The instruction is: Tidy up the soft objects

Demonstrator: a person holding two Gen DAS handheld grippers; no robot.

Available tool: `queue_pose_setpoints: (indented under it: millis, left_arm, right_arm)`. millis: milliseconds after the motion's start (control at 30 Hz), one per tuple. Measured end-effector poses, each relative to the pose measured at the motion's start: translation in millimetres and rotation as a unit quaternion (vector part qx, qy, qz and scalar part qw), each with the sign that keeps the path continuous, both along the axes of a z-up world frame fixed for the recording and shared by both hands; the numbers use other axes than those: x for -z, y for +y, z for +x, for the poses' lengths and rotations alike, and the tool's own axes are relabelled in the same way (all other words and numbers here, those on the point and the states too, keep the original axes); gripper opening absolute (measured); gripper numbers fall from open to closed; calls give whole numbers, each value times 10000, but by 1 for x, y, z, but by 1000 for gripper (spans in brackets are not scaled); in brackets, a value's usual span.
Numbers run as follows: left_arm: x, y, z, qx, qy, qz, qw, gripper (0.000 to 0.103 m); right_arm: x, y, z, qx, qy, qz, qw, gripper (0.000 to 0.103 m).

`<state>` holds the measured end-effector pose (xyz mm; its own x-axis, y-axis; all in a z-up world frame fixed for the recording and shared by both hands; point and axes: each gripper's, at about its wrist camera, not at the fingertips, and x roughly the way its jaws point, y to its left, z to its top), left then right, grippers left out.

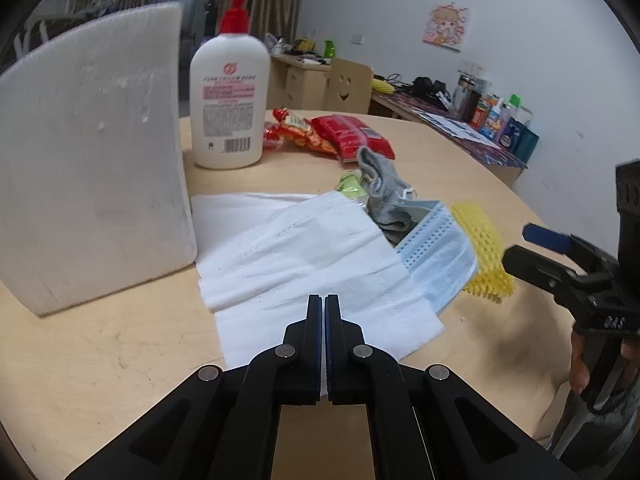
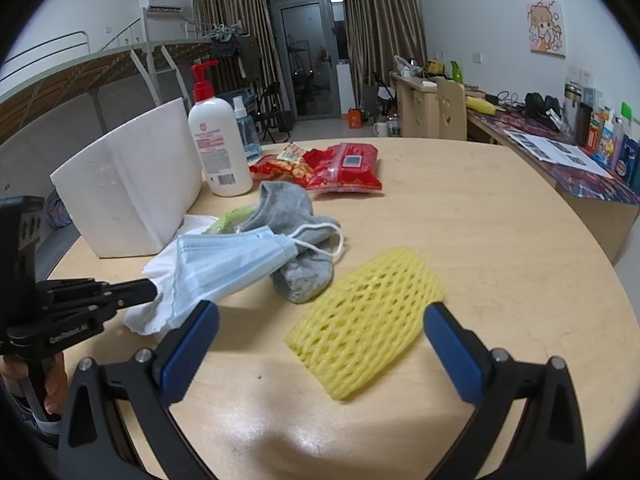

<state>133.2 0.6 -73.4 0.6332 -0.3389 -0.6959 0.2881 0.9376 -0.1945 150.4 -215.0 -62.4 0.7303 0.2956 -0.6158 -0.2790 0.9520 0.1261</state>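
Clearly, in the left wrist view the left gripper (image 1: 324, 300), low centre, is clenched on the near edge of the white tissue (image 1: 304, 256), which spreads toward upper left.

Through the right wrist view, the right gripper (image 2: 320, 320) gapes, released, its fingers flanking the yellow foam net (image 2: 366, 320) lying diagonally at centre.

Straight ahead of the right claw, past the counter's (image 2: 500, 248) far edge, brown curtains (image 2: 380, 28) flank a dark glass door (image 2: 308, 60). Off to its right, a white wall (image 2: 480, 8) carries a cartoon poster (image 2: 546, 28) above a long cluttered desk (image 2: 592, 188) and a wooden chair (image 2: 452, 108) with a cut-out smile. To its left stand a metal loft bed (image 2: 120, 60) and a wall air conditioner (image 2: 162, 4).
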Motion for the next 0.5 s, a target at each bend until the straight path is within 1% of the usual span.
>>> queue_pose_setpoints:
  millis: [67,167,200,233,267,300,333,400,500]
  left_arm:
    - [-4,0,-2,77,-74,43,9999,1]
    - [-8,-4,-5,45,-282,160,9995,4]
    - [-9,-5,-6,45,-320,228,9992,8]
    - [-9,-7,-6,39,-346,269,9990,18]
    - [-10,-8,-5,79,-354,264,9990,26]
    - [-10,-9,-4,102,-329,242,9991,45]
    - [-9,-9,-2,74,-295,244,9992,67]
    - [-8,-9,2,3,-217,267,9994,84]
    - [-11,-4,2,-108,-338,127,9993,85]
  right_arm:
    - [-1,1,0,-6,-7,-2,10000,103]
    - [-1,2,2,-25,-7,23,10000,103]
    - [0,2,3,-28,-1,23,10000,103]
    - [0,3,3,-28,4,18,10000,103]
    - [0,2,4,-31,14,20,10000,103]
    - [0,2,5,-38,24,26,10000,103]
    - [1,3,5,-38,33,29,10000,103]
    - [1,3,6,-45,48,15,10000,103]
    - [3,5,9,-11,89,-63,9999,103]
